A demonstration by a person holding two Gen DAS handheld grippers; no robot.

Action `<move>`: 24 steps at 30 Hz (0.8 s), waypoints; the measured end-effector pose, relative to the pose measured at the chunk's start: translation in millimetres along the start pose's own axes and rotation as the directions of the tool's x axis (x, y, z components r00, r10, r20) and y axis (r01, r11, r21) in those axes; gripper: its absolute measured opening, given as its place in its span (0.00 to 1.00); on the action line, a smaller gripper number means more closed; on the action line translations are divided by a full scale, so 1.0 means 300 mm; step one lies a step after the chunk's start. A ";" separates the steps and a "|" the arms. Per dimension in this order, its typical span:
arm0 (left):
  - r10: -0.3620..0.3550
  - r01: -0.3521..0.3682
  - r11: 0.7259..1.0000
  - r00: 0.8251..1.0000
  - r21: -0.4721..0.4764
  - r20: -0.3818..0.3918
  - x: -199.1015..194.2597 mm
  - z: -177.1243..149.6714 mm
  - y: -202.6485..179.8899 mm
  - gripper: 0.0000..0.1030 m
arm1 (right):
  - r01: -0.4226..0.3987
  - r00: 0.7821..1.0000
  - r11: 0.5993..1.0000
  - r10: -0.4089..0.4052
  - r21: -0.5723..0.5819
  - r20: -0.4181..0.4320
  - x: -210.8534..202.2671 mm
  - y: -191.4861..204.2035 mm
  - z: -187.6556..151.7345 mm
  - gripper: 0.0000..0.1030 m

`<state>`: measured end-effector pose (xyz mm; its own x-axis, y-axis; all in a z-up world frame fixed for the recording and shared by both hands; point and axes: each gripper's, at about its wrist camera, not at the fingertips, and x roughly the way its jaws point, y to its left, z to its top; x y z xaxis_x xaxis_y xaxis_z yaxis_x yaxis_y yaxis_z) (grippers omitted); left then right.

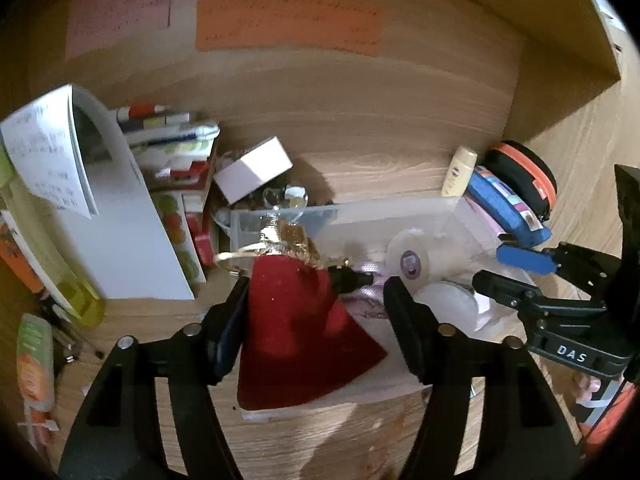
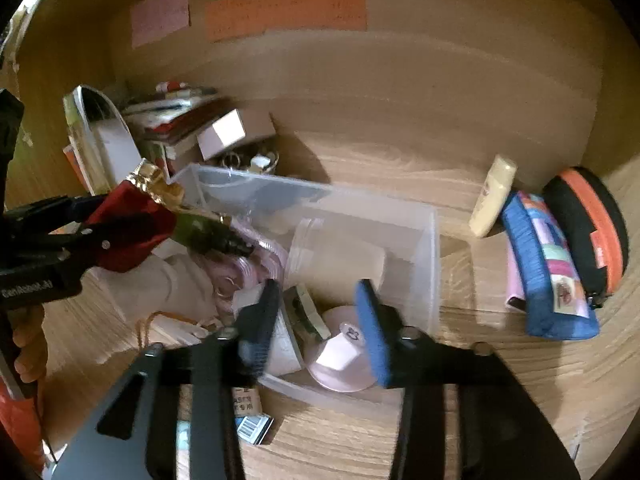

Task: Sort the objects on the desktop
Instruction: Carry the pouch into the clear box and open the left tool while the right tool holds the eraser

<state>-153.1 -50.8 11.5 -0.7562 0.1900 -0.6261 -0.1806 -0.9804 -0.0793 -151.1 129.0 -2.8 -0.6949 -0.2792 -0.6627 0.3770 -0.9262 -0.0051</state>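
My left gripper [image 1: 316,292] has its jaws set wide, with a red pouch with a gold foil neck [image 1: 292,320] hanging between them over the clear plastic bin [image 1: 456,220]; it touches the left finger. In the right wrist view the left gripper [image 2: 80,236] seems to grip that pouch [image 2: 132,228] above the bin [image 2: 430,264]. My right gripper [image 2: 316,316] is open and empty over the bin's near end, above a pink round jar [image 2: 340,360]. The right gripper also shows at the bin's right side [image 1: 504,268]. A tape roll [image 1: 412,260] lies in the bin.
Books and a white box [image 1: 252,168] are stacked at the back left. A cream tube [image 2: 492,196], a blue pencil case [image 2: 548,264] and a black-orange round case [image 2: 588,228] stand right of the bin. A yellow bottle [image 1: 80,300] lies at the left.
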 end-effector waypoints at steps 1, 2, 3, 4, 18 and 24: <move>0.000 0.000 1.000 1.000 0.003 0.008 -0.012 0.003 -0.005 0.70 | 0.006 1.000 1.000 -0.006 -0.002 0.011 -0.015 0.000 0.000 0.45; 0.001 -0.001 1.000 1.000 0.004 0.014 -0.020 0.006 -0.008 0.72 | 0.010 1.000 1.000 -0.010 -0.003 0.021 -0.031 0.000 0.001 0.48; 0.001 -0.001 1.000 1.000 0.004 0.020 -0.028 0.009 -0.010 0.73 | 0.010 1.000 1.000 -0.010 -0.003 0.026 -0.040 0.000 0.002 0.52; 0.002 -0.002 1.000 1.000 0.005 0.025 -0.037 0.011 -0.012 0.73 | 0.011 0.999 1.000 -0.011 -0.002 0.032 -0.054 0.000 0.001 0.54; 0.042 -0.046 0.998 0.996 0.046 0.084 -0.181 -0.006 -0.042 0.90 | 0.007 0.998 1.000 -0.007 -0.008 0.057 -0.169 0.027 -0.050 0.76; 0.044 -0.047 0.997 0.997 0.061 0.059 -0.230 -0.068 -0.036 0.94 | -0.018 0.999 1.000 0.018 -0.005 0.035 -0.193 0.033 -0.094 0.76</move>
<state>-86.1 -54.4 39.9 -0.7993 0.1496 -0.5821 -0.1827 -0.9832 -0.0018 -89.9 143.2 14.5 -0.7090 -0.3044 -0.6361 0.3925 -0.9198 0.0027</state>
